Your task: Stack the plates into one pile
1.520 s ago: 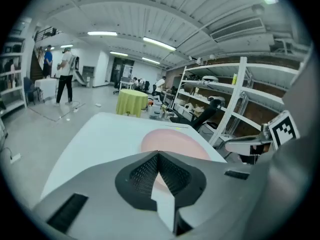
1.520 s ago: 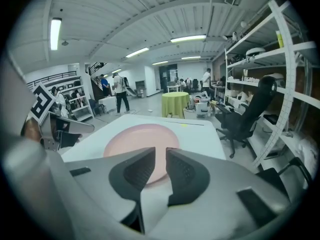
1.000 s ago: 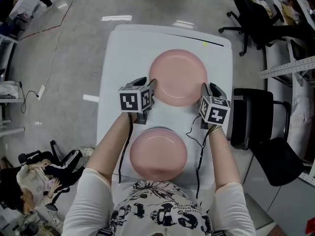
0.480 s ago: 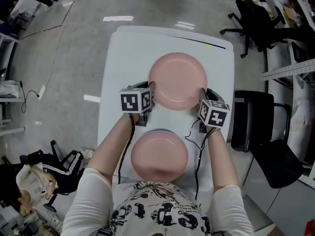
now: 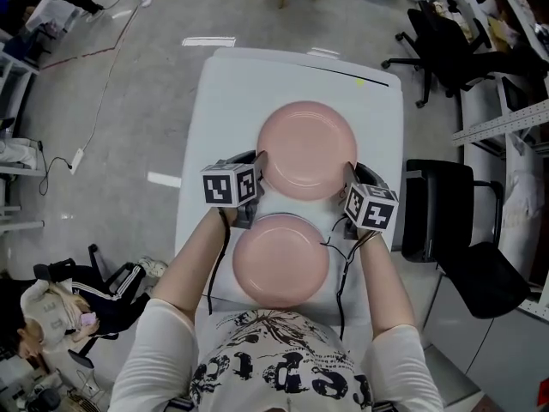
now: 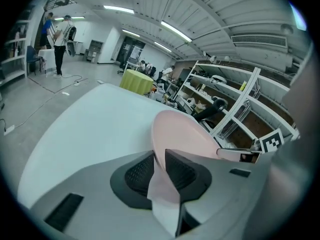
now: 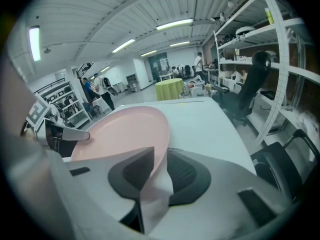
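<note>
Right, the far plate (image 5: 307,148), pale pink, is gripped at both sides over the middle of the white bench (image 5: 230,101). The left gripper (image 5: 257,158) has its left rim and the right gripper (image 5: 351,172) its right rim. In the left gripper view the fingers (image 6: 137,171) have just closed and now pinch the thin pink edge between the dark pads. It's the same in the right gripper view, where the fingers (image 7: 187,174) clamp the rim about half shut. The plate looks raised off the surface, though how far clear I cannot tell.

The near plate (image 5: 281,260), its pink twin, lies flat by the bench's near edge, and its far rim sits just beside the held plate's near rim.

Beyond the bench there's grey floor (image 5: 129,101) with cables trailing across it, and black office chairs (image 5: 437,24) off the bench's right side. Metal shelving (image 7: 270,59) runs along one wall, and a yellow-green round table (image 6: 136,80) stands well beyond the far edge. Strip lights (image 6: 175,30) run across the ceiling.
</note>
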Available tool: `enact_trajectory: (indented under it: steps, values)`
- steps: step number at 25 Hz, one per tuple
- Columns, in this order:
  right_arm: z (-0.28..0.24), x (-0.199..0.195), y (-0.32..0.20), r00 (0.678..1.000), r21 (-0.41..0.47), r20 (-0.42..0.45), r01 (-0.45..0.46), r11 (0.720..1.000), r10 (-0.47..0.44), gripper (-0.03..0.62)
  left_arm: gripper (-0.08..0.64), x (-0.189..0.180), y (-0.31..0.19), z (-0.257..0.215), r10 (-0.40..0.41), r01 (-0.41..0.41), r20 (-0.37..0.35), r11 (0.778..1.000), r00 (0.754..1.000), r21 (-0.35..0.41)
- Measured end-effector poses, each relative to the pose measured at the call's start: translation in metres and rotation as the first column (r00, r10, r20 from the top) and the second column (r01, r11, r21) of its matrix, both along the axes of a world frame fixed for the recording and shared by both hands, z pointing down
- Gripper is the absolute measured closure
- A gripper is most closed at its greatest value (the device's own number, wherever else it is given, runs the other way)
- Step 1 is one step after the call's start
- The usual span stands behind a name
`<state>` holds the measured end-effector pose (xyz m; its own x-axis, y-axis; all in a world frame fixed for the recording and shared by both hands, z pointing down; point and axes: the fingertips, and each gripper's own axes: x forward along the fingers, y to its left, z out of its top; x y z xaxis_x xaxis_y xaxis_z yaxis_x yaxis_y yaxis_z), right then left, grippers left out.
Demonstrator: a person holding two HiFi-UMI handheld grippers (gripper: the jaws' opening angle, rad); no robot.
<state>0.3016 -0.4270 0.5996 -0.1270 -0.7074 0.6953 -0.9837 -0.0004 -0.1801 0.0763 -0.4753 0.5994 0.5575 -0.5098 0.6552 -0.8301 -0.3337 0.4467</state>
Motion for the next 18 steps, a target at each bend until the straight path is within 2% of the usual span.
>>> enact_trajectory:
  steps: [5, 10, 18]
  values:
    - [-0.029, -0.01, 0.026, 0.999, 0.048, 0.035, 0.007, 0.999, -0.008, 0.505, 0.474, -0.01, 0.027, -0.033, -0.006, 0.007, -0.006, 0.998, 1.0, 0.059]
    - [-0.051, -0.025, 0.064, 0.999, 0.077, 0.048, 0.021, 0.997, -0.025, 0.505, 0.474, -0.023, 0.067, -0.055, 0.002, -0.007, 0.039, 0.991, 0.999, 0.131]
    - [-0.071, -0.042, 0.134, 0.997, 0.09, 0.065, 0.038, 0.995, -0.044, 0.506, 0.474, -0.041, 0.142, -0.076, -0.018, 0.016, 0.012, 0.99, 1.0, 0.141]
